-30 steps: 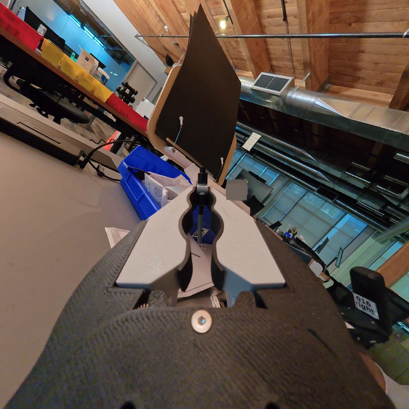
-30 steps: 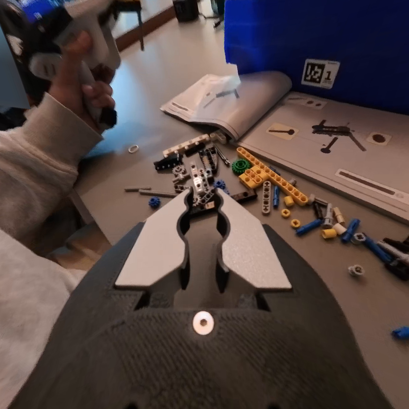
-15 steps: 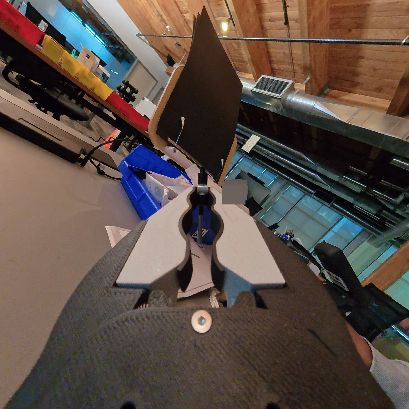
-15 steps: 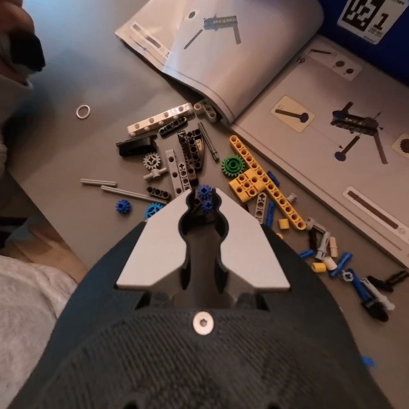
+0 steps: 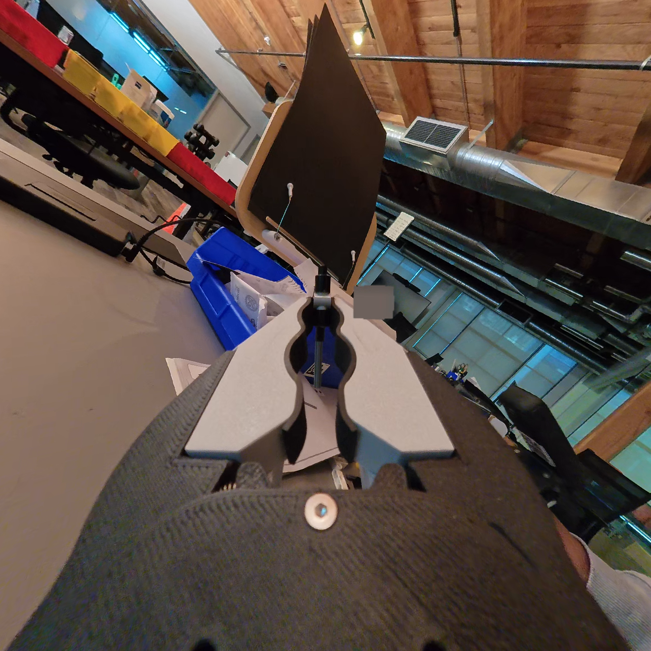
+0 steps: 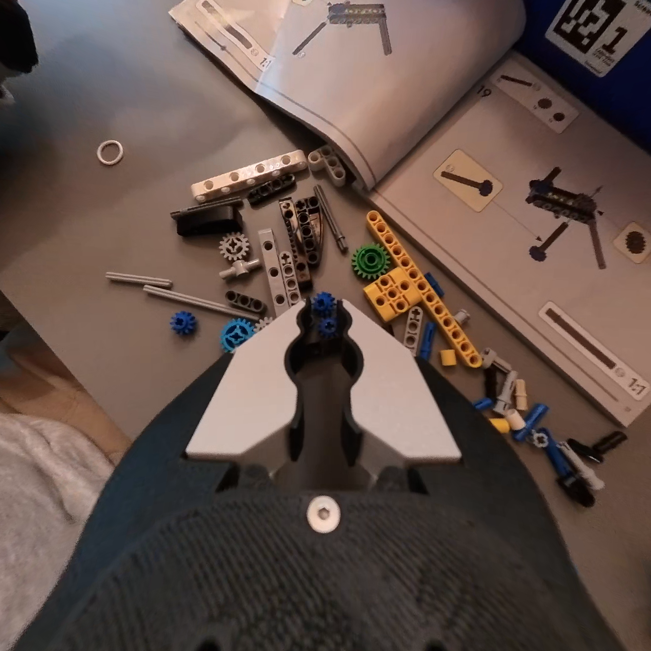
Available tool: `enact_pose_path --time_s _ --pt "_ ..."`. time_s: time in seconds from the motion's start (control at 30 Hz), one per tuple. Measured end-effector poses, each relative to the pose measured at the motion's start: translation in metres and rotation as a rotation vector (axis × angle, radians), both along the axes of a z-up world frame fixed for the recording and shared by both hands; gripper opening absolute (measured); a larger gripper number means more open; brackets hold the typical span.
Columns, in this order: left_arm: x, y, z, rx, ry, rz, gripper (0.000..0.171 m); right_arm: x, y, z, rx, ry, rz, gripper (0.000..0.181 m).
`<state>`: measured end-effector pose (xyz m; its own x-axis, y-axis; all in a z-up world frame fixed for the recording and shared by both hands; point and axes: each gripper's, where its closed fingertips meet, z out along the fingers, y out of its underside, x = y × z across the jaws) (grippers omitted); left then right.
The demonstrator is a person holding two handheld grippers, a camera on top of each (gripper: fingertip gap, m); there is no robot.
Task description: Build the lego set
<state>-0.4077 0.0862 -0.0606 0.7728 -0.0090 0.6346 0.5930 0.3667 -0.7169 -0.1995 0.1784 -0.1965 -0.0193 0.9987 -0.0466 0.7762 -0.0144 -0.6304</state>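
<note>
- Hovering over the loose parts on the table [image 6: 88,218], the right gripper [image 6: 323,305] has its jaws parted and holds nothing; two small blue gears [image 6: 322,303] lie in the gap at its tips, one just ahead of the other.
- Judging by that, the next move is a straight drop and close on the front gear, which sits dead ahead between the fingertips and not off to a side.
- Clamped in the left gripper [image 5: 321,302] is a thin dark axle [image 5: 318,355], its long axis running along the fingers, with a black and grey fitting at the tip end; this gripper is raised, tilted upward and away from the pile.
- So the right gripper is much the nearer to the gears.
- Counted outward in the right wrist view: three small blue gears in all, the third [image 6: 183,322] off to the left; one light-blue gear [image 6: 235,334], one grey gear [image 6: 234,247], one green gear [image 6: 370,260].
- Two light grey rods [image 6: 197,299] lie left of the gripper; a long yellow beam [image 6: 422,296] with a yellow block beside it lies to the right.
- Farther right sits a cluster of small pins [image 6: 528,419], too blurred to count fairly.
- An open instruction booklet [image 6: 405,116] lies beyond the parts, against a blue bin [image 5: 218,281].
</note>
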Motion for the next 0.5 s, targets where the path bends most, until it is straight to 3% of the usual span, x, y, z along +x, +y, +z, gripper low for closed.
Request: enact_pose_path --time_s 0.23,0.5 --pt "0.0014 0.0002 0.0001 -0.004 0.005 -0.001 0.006 0.0005 0.0039 -0.0004 0.111 -0.019 0.015 0.014" --pt "0.0017 0.0003 -0.0001 -0.005 0.002 -0.004 0.006 -0.0017 0.0045 0.0017 0.100 0.008 -0.006 0.012"
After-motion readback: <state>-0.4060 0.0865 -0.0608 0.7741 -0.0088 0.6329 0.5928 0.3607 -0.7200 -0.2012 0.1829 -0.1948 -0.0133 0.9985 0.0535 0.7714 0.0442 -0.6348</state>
